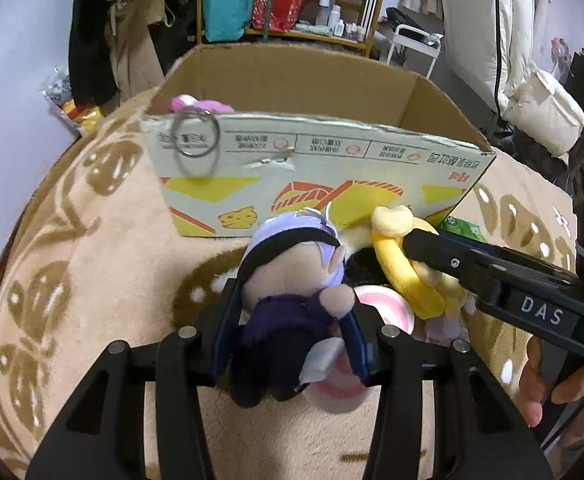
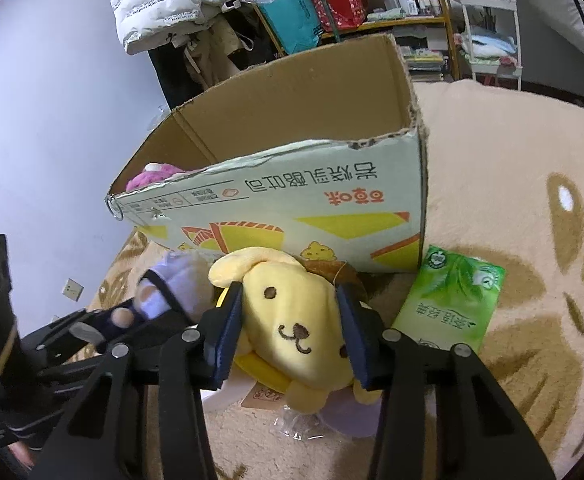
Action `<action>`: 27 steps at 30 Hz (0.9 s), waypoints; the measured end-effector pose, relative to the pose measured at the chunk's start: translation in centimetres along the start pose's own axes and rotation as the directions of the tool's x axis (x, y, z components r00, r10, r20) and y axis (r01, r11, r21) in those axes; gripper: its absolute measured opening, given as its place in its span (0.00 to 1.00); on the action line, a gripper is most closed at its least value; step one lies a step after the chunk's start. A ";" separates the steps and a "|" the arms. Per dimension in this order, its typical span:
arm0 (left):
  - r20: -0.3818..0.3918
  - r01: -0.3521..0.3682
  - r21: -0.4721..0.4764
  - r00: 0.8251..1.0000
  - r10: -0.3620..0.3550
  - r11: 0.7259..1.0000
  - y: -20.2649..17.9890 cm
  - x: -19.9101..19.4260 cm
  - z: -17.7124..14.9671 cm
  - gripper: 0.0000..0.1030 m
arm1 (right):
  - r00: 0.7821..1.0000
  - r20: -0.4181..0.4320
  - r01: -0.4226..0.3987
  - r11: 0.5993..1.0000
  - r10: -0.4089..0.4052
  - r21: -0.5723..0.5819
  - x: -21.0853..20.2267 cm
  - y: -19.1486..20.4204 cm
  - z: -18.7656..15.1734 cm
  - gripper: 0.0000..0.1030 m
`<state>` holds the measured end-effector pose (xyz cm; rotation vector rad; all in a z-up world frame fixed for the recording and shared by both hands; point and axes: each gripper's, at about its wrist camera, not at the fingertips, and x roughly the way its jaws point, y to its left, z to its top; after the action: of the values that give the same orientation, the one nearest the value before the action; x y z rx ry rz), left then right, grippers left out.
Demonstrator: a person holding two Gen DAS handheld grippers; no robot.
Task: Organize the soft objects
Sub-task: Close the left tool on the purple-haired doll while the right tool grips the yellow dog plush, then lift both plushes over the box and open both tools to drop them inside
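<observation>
Left gripper [image 1: 292, 312] pinches a purple doll [image 1: 292, 280]; right gripper [image 2: 289, 328] pinches a yellow dog plush [image 2: 292, 320], cardboard box [image 2: 292, 208] at 12 o'clock.

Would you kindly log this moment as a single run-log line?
left gripper: shut on purple doll | right gripper: shut on yellow dog plush | cardboard box: open, pink plush inside

The way forward is blocked by the near wall of the cardboard box [image 1: 316, 168], which stands just behind both plush toys. Its open top is unobstructed apart from a pink plush [image 2: 153, 174] in the left corner. Passage on the right is narrowed by a green tissue pack [image 2: 452, 300] lying beside the box.
</observation>
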<state>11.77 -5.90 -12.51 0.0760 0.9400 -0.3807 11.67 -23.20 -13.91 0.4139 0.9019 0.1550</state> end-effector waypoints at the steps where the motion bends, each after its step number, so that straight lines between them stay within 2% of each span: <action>1: 0.006 -0.008 0.004 1.000 0.008 1.000 -0.1 -0.2 0.0 0.44 | 1.000 0.005 0.002 1.000 -0.002 -0.001 -0.2 0.1 -0.1 0.47; 5: 0.040 -0.012 0.009 0.999 0.011 1.000 -0.4 -1.6 -0.1 0.44 | 0.999 0.039 0.004 1.000 -0.004 -0.002 -1.5 0.2 -0.2 0.47; 12: 0.169 -0.009 0.012 0.986 0.007 1.000 -0.8 -5.6 0.0 0.44 | 0.987 0.159 0.018 1.000 -0.016 -0.011 -5.7 1.2 -0.3 0.47; 19: 0.308 -0.089 0.023 0.948 0.078 0.996 -1.4 -8.9 0.2 0.45 | 0.964 0.268 0.008 0.999 0.005 -0.047 -9.7 2.8 0.0 0.48; 27: 0.366 -0.130 -0.022 0.922 0.129 0.991 -0.4 -10.2 1.3 0.45 | 0.926 0.375 -0.002 0.996 0.036 -0.091 -11.5 3.8 1.2 0.48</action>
<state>7.27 -3.71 -3.56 0.0663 0.5598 -0.2607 5.63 -23.52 -3.30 0.3531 0.5096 0.1274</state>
